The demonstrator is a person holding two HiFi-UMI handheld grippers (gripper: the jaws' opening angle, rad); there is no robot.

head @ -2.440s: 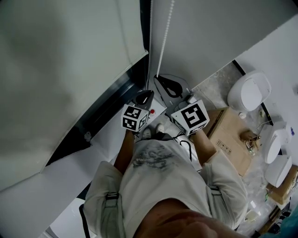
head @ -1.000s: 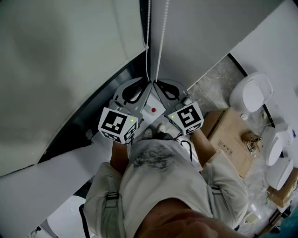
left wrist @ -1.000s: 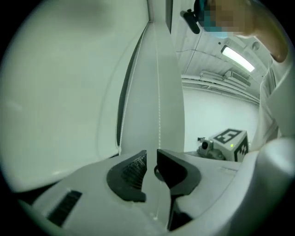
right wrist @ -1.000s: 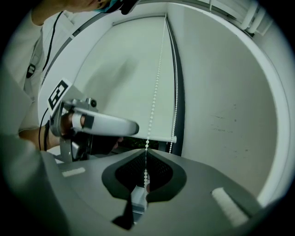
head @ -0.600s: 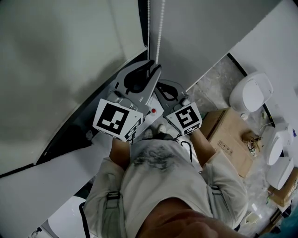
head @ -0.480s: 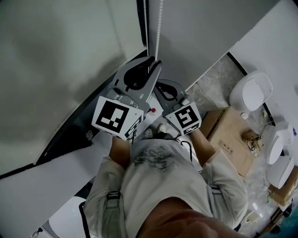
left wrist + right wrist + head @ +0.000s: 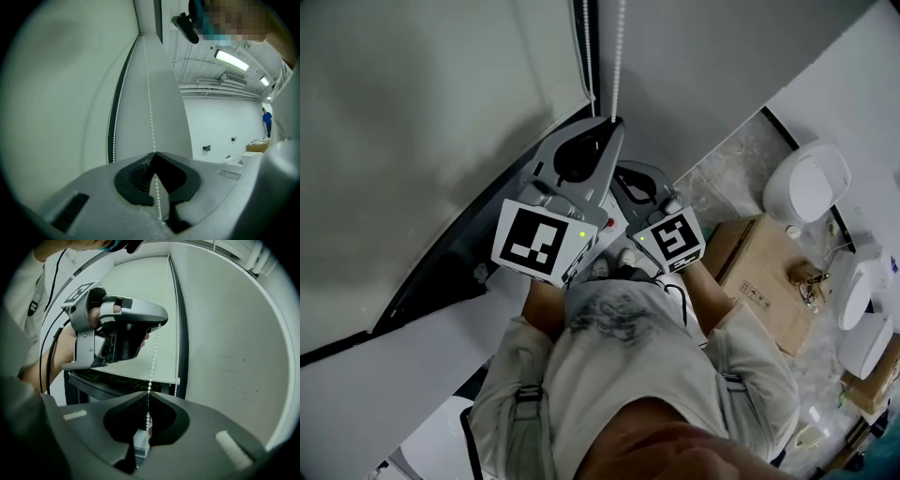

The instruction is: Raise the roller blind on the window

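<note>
**A:** Where is the roller blind (image 7: 140, 282), and what has hold of it?

**B:** It hangs over most of the window, with only a strip of green showing under its bottom edge. Nothing touches the fabric. The bead chain (image 7: 154, 348) hangs along the blind's right edge, just beside the dark window frame (image 7: 183, 333), and both tongs are on it.

**A:** Both clamped?

**B:** Yes. The left tongs (image 7: 153, 153) are pinched together on one strand, high up. The right tongs (image 7: 147, 392) are closed on the same strand lower down, so the beads run straight from one tip to the other. The second strand hangs free, nearer the frame.

**A:** Why one above the other?

**B:** I judge it's a hand-over-hand pull. The upper grip is placed for a long downward stroke, and the lower one keeps the chain taut so it can't slip back.

**A:** How far along is it?

**B:** Early, by my reckoning. Most of the blind is not yet raised.
</note>
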